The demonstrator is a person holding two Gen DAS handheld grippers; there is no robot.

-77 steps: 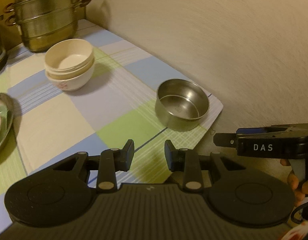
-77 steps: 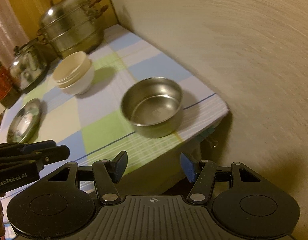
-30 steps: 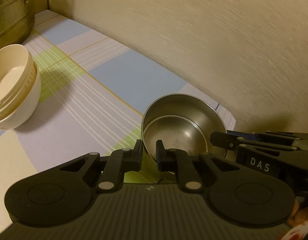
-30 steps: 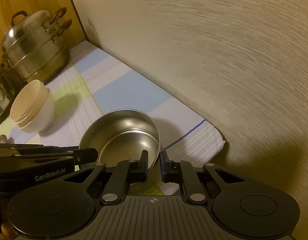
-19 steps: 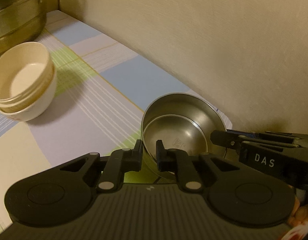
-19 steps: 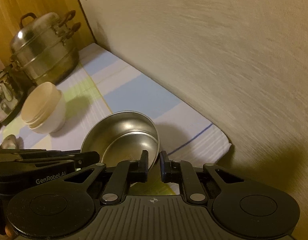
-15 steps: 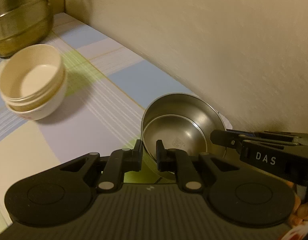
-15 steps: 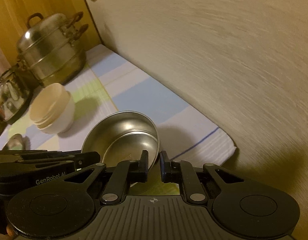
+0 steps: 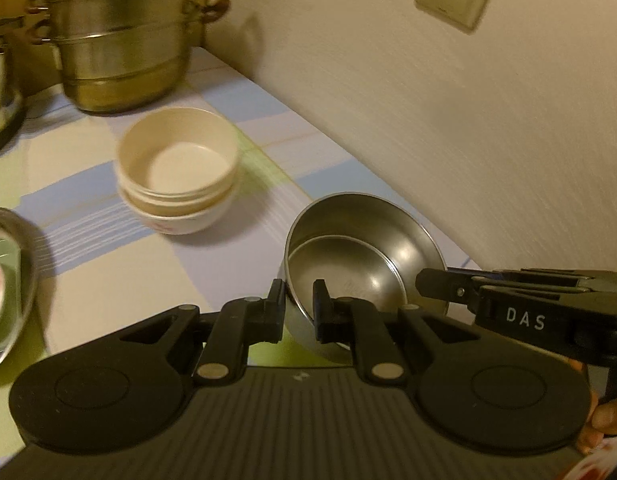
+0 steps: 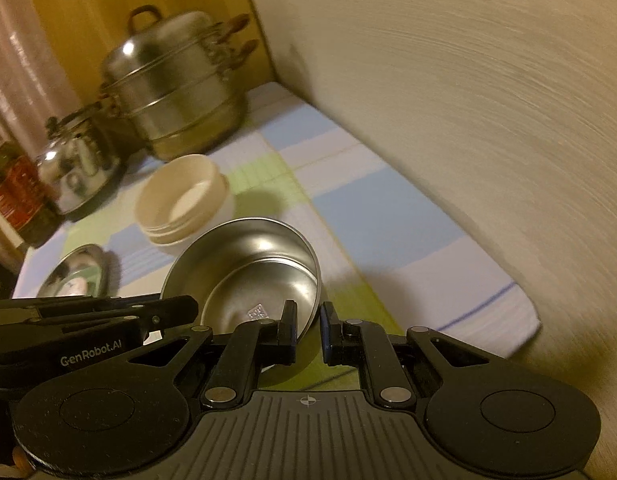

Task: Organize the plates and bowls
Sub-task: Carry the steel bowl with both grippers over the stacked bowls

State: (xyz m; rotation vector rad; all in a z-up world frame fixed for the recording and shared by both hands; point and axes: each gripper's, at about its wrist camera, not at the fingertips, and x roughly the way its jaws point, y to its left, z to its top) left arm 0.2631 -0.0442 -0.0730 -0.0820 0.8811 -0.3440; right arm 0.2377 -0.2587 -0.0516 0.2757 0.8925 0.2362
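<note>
Both wrist cameras looked forward, close over their fingers, sharing the steel bowl [image 9: 364, 256] [image 10: 260, 276] at lower centre and the stacked bowls [image 9: 176, 176] [image 10: 184, 200] behind.

Dim, warm yellow indoor light; fisheye curvature bends both views' edges.
Motion blur smears the wall [image 10: 488, 120]; glare glints on the steamer pot [image 10: 176, 88].

The letters "DAS" are printed in white on the side of the right gripper [image 9: 524, 312], which is seen at the right in the left wrist view. The name "GenRobot.AI" is printed in pale letters on the side of the left gripper [image 10: 90, 350], seen at the near left in the right wrist view. A small stamp is seen on the bottom of the steel bowl [image 10: 260, 280], but it cannot be read.
</note>
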